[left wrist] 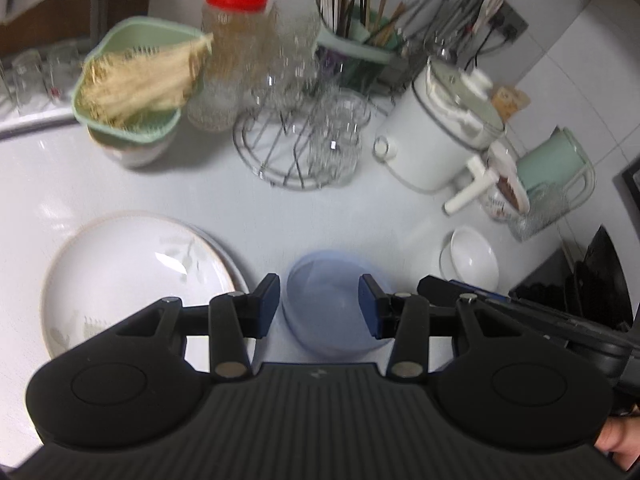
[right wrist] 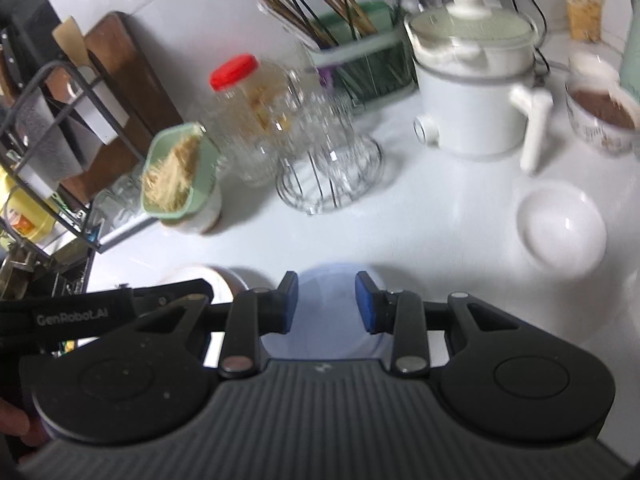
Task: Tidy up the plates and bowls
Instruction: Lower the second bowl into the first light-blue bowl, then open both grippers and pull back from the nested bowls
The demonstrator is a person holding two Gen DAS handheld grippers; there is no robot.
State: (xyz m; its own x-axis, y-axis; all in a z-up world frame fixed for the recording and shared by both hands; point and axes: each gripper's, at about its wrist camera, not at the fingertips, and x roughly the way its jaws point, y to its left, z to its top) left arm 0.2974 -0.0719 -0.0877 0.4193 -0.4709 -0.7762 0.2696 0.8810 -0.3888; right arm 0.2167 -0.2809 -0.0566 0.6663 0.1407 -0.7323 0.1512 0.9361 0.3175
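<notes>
- Left wrist view: bench (left wrist: 280, 216) carrying white plate (left wrist: 132, 280) just left of blue bowl (left wrist: 332, 304), white bowl (left wrist: 474, 258) to its right.
- Blue bowl still loose, sorting unfinished.
- Left gripper (left wrist: 319, 306), right gripper (right wrist: 327, 302): both released, empty above blue bowl.
- Next, likely: pinch its rim squarely.

A red-lidded jar (left wrist: 236, 56) stands on the white tabletop (left wrist: 248, 208) beside a green strainer (left wrist: 136, 84) of pale strands. A wire rack (left wrist: 296, 148) holds glasses, near a white cooker (left wrist: 444, 128) and a chopstick holder (left wrist: 356, 40).
</notes>
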